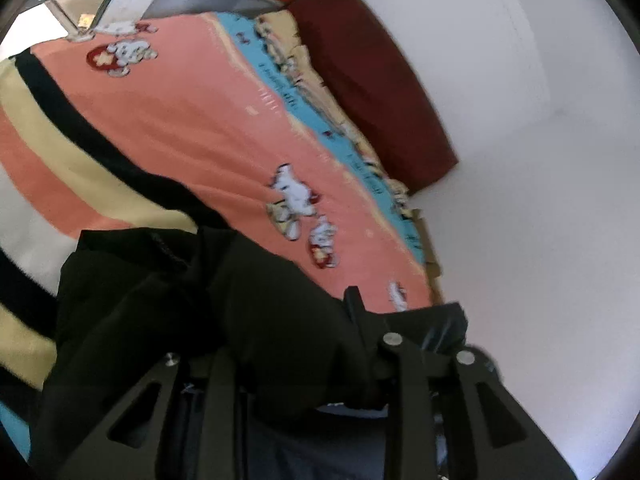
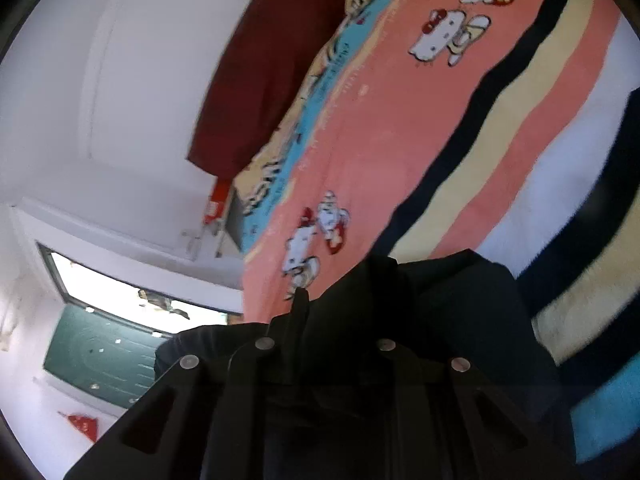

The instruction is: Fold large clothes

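White walls (image 1: 520, 160), dark red headboard (image 1: 372, 92), pink cartoon bedspread (image 1: 208, 132), bright window (image 2: 120, 288)

The left matte black plastic claw (image 1: 304, 344) has angular arms with triangular cut-outs. Round silver screws mark the pivots. The right matte black plastic claw (image 2: 340, 320) looks identical.

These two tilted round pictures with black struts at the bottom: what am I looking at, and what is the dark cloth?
No robot here: a person carries a hand-held two-finger gripper in each hand, and each has a wide-angle camera looking along its fingers. One picture is from the left gripper, the other from the right gripper. The black struts are the grippers' own arms. Below lies a bed with a pink cartoon-print blanket and a dark red pillow by the wall. Both grippers are pinching a black garment, which hangs bunched over the blanket.
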The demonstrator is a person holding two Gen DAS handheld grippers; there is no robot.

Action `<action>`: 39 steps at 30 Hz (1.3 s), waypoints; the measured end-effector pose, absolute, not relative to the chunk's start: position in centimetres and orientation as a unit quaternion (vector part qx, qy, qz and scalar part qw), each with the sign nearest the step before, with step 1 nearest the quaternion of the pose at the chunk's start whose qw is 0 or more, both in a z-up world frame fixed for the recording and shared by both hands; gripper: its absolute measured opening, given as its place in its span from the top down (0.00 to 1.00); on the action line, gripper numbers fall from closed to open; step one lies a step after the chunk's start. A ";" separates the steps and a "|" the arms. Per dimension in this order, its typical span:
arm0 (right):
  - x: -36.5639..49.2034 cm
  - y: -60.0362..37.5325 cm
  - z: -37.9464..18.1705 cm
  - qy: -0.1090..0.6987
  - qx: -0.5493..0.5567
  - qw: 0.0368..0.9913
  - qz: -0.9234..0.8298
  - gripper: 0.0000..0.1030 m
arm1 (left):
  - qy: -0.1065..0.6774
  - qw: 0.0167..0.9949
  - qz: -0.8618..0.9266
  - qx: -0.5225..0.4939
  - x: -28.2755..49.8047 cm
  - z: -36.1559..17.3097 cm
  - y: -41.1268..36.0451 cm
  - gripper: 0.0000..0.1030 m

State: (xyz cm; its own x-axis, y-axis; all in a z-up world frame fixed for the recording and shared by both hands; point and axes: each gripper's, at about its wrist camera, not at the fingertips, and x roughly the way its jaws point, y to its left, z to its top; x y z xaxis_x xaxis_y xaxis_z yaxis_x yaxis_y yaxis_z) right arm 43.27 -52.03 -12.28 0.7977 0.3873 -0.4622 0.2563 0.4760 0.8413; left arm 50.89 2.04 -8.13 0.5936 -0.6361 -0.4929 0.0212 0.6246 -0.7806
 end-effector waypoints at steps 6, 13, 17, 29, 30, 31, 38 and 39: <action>46.1 -51.6 -16.2 0.340 0.510 0.789 0.035 0.85 | 0.415 0.797 -0.207 -0.386 53.4 -12.9 1.3 0.73; 46.0 -52.4 -17.7 0.325 0.543 0.772 0.054 0.74 | 0.409 0.771 -0.229 -0.431 53.7 -13.4 2.0 0.61; 45.4 -52.9 -17.1 0.310 0.555 0.769 0.060 0.43 | 0.382 0.749 -0.241 -0.485 53.3 -12.0 3.5 0.43; 41.9 -53.7 -10.0 0.288 0.494 0.819 0.050 0.16 | 0.364 0.794 -0.178 -0.454 49.5 -4.9 7.6 0.40; 41.5 -53.3 -9.3 0.290 0.483 0.824 0.053 0.16 | 0.368 0.808 -0.175 -0.425 48.7 -3.9 7.3 0.40; 41.0 -52.7 -8.3 0.293 0.466 0.833 0.056 0.16 | 0.372 0.823 -0.175 -0.393 47.9 -2.8 6.6 0.40; 39.2 -45.5 -3.5 0.330 0.325 0.882 0.088 0.16 | 0.399 0.864 -0.193 -0.238 44.3 0.0 -0.5 0.40; 39.2 -44.0 -3.1 0.338 0.296 0.889 0.091 0.16 | 0.403 0.865 -0.198 -0.223 44.2 -0.2 -1.6 0.40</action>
